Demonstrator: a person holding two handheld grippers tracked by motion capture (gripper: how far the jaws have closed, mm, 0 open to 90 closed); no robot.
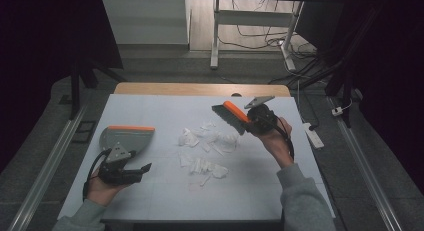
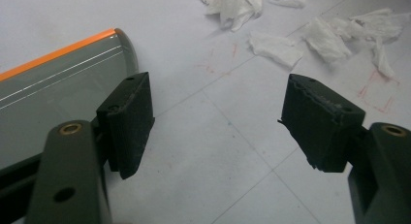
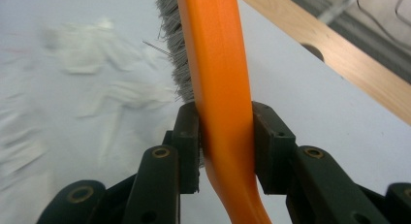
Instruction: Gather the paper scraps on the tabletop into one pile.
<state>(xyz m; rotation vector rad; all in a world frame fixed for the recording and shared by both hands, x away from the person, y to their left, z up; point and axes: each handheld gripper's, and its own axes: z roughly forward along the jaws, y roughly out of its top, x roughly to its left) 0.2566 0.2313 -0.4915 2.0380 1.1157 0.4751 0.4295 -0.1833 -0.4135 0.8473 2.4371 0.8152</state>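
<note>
Where the white sheet covers the wooden table, a loose heap of torn white tissue scraps lies near its middle, crumpled and flattened pieces of uneven shape, some touching one another and some lying apart at the heap's near edge. In the left gripper view the same scraps lie beyond the jaws, with faint red pen marks on the sheet beside them.

Just to the right of the scraps and above the sheet, the right gripper is closed on a hand brush with an orange plastic handle and grey bristles. In the right gripper view its two black jaws press against both sides of the handle, the bristles running along the handle's left side, toward the scraps.

Well to the left of the scraps, a grey plastic dustpan with an orange lip rests flat on the sheet, its orange edge on the far side. The left gripper sits just nearer than the dustpan, jaws spread wide with nothing between them; in its own view the dustpan lies just beside the left jaw.

A person's hands in grey sleeves hold both grippers.
</note>
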